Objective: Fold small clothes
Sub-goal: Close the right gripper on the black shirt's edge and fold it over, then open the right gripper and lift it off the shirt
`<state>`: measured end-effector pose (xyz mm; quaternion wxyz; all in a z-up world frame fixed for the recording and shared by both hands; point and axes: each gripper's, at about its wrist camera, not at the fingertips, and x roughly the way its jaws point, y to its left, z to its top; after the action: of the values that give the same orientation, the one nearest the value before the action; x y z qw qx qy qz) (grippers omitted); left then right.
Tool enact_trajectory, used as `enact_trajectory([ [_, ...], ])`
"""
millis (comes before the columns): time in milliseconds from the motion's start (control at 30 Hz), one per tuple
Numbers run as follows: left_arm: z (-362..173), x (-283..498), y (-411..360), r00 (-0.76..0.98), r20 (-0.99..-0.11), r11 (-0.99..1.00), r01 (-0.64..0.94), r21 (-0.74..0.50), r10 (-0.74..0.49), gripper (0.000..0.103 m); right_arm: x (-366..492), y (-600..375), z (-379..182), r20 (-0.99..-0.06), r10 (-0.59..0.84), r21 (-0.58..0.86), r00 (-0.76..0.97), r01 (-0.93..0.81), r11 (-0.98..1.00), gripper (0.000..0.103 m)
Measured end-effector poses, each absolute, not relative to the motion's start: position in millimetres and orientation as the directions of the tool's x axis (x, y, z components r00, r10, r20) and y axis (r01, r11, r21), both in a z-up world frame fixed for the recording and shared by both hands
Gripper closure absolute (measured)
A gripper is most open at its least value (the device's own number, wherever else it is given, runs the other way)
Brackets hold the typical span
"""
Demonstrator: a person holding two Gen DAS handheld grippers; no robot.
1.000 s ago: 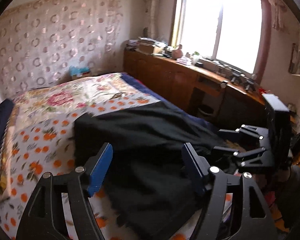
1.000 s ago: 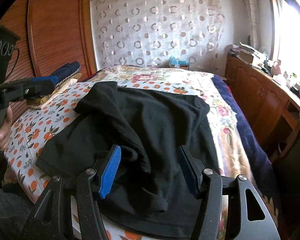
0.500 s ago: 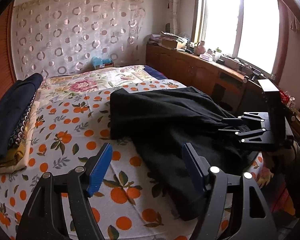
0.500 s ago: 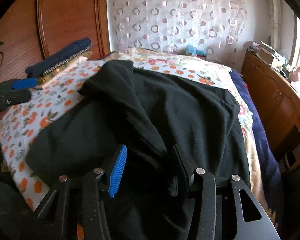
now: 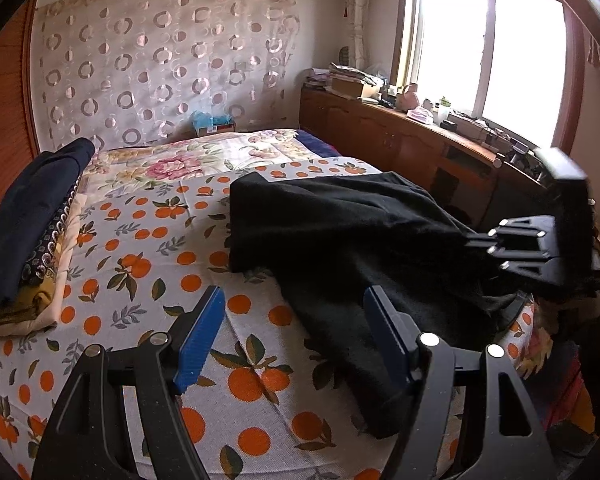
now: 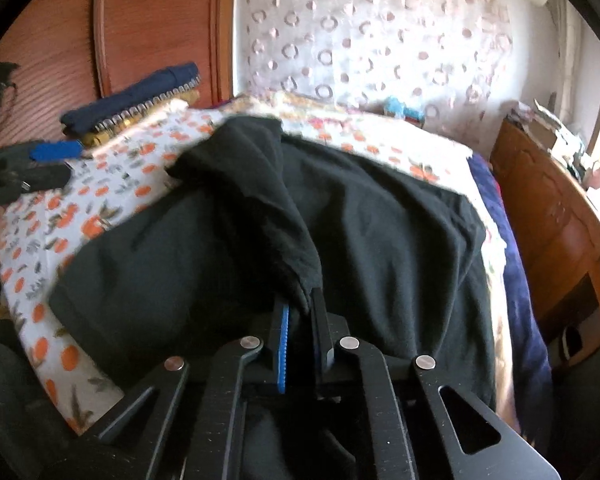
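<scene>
A black garment (image 5: 340, 232) lies spread on the orange-print bedsheet (image 5: 140, 248); it fills the middle of the right wrist view (image 6: 380, 232). My left gripper (image 5: 294, 324) is open and empty above the sheet, its right finger over the garment's near edge. My right gripper (image 6: 302, 312) is shut on a fold of the black garment and lifts it a little; it shows at the right of the left wrist view (image 5: 476, 240). The left gripper appears at the left edge of the right wrist view (image 6: 48, 164).
A stack of folded dark and yellow clothes (image 5: 24, 216) lies on the bed's left side by the wooden headboard (image 6: 148, 32). A wooden cabinet (image 5: 400, 140) with clutter runs under the window. A patterned curtain (image 5: 160, 64) hangs behind the bed.
My right gripper has closed on a fold of the black garment. My left gripper has drawn back to the left, off the garment and over the bare sheet.
</scene>
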<state>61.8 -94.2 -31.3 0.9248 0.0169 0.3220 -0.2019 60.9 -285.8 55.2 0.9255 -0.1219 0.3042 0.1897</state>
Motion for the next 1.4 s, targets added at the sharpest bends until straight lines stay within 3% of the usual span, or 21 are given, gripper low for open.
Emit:
enact_trajectory([
  [200,-30.9,61.4,-93.8,0.712,-0.601,0.918,0.384,-0.1,-0.364,0.03,34.6,-287.7,95.7,-0.505,0.327,-0.102,0.798,-0.432,0.896,0.095],
  [433,-26.2,56.6,-94.4,0.718,-0.59,0.915,0.389,-0.102,-0.371,0.03,5.5,-301.3,125.1,-0.453,0.308,-0.113,0.837,-0.396,0.911,0.095],
  [567,-24.7,55.1,-95.7,0.721,-0.584,0.915,0.391,-0.103,-0.374,0.03,0.2,-325.0,115.3,-0.484,0.235,-0.112,0.843,-0.326,0.939,0.095],
  [733,-23.9,53.5,-96.8,0.723,-0.579,0.914,0.391,-0.104,-0.376,0.03,8.0,-348.6,68.3,-0.617,0.146,-0.086,0.774,-0.251,0.964,0.095],
  [833,-23.8,53.6,-97.0,0.726,-0.578,0.916,0.387,-0.104,-0.373,0.03,0.9,-353.7,56.0,-0.638,0.1,-0.104,0.764,-0.214,0.971,0.086],
  [967,-21.7,53.4,-96.7,0.733,-0.571,0.919,0.379,-0.106,-0.369,0.03,-10.4,-360.3,63.7,-0.621,0.076,-0.103,0.78,-0.177,0.979,0.063],
  [1167,-19.8,51.4,-95.6,0.742,-0.561,0.922,0.373,-0.107,-0.365,0.03,-18.3,-354.1,81.9,-0.577,0.062,-0.107,0.814,-0.15,0.983,0.062],
  [1400,-22.2,50.9,-98.2,0.732,-0.571,0.918,0.381,-0.107,-0.371,0.03,-32.1,-317.6,72.8,-0.58,0.178,-0.079,0.795,-0.272,0.959,0.062],
])
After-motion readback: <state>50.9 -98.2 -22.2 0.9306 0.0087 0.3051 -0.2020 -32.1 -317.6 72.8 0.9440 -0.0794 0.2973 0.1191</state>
